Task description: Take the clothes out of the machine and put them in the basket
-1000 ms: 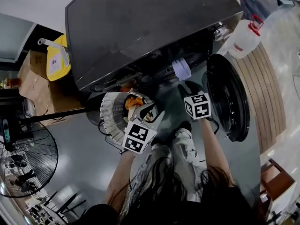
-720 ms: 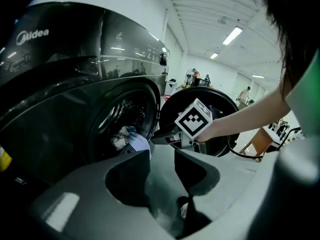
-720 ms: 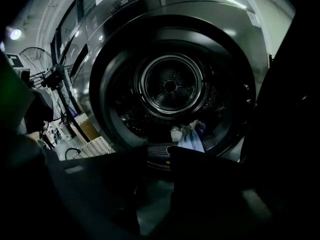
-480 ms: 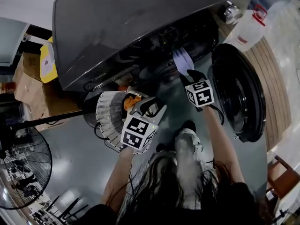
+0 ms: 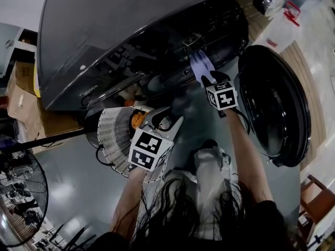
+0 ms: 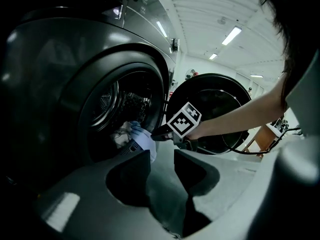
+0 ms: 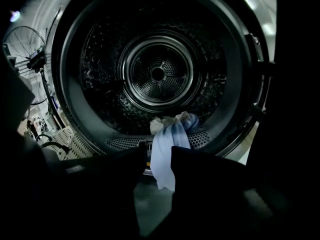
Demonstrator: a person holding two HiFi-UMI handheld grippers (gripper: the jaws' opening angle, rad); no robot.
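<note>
A fan (image 5: pixel 21 192) stands far left on the floor, and the white slatted basket (image 5: pixel 112 140) sits in front of the machine (image 5: pixel 131 30). Just right of the basket hovers the left gripper (image 6: pixel 162 158), released, its jaws apart with only floor showing between them. A light-blue cloth (image 5: pixel 201 64) hangs over the lower lip of the machine's mouth, its upper end bunched inside the drum (image 7: pixel 157 74) beside something white. The right gripper (image 7: pixel 157 151) points at it, jaws apart. The cloth shows in the gap, with clear space at the left jaw, so it is not grasped. The round door (image 5: pixel 277 103) stands open at the right.
</note>
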